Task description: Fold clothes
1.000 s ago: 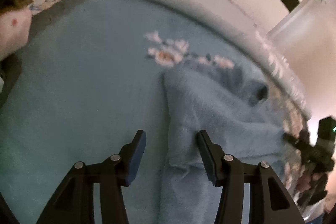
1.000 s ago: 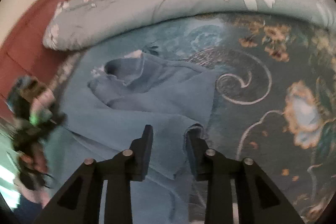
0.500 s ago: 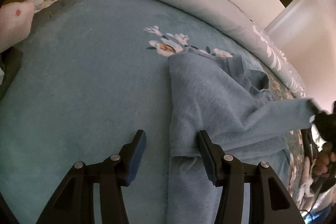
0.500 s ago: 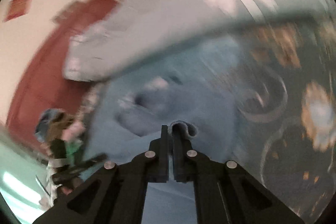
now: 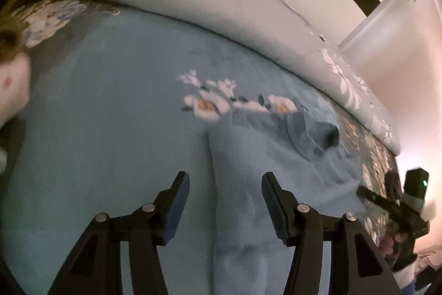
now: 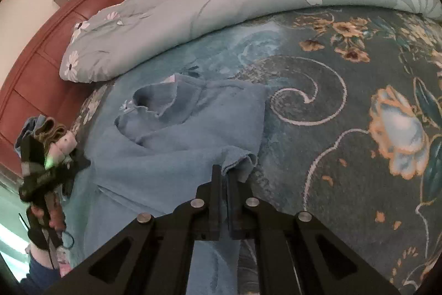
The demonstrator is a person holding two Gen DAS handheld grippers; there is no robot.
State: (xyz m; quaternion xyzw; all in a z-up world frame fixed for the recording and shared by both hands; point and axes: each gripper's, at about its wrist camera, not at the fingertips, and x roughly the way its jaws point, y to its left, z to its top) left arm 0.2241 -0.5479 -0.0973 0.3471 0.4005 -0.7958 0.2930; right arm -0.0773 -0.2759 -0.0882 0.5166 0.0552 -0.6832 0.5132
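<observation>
A light blue long-sleeved top (image 6: 179,145) lies partly folded on the bed, its collar (image 6: 154,101) at the far end. My right gripper (image 6: 225,170) is shut on the cuff of one sleeve (image 6: 243,156), which bunches just past the fingertips. In the left wrist view the same top (image 5: 276,151) runs up the middle. My left gripper (image 5: 225,179) hovers over its left edge; the jaws are opening, and the cloth beneath them is not pinched. The right gripper (image 5: 362,191) shows at that view's right side, at the garment's edge.
A rolled grey-blue quilt with white flowers (image 6: 221,4) lies along the far side of the bed. The dark floral blanket (image 6: 359,101) spreads to the right. A red-brown headboard (image 6: 55,46) stands at the left. A pale plush object (image 5: 11,90) sits at the left edge.
My right gripper's jaws closed on the sleeve cuff and drew the sleeve out sideways. The left gripper rose and pulled back a little, so more of the bed shows.
</observation>
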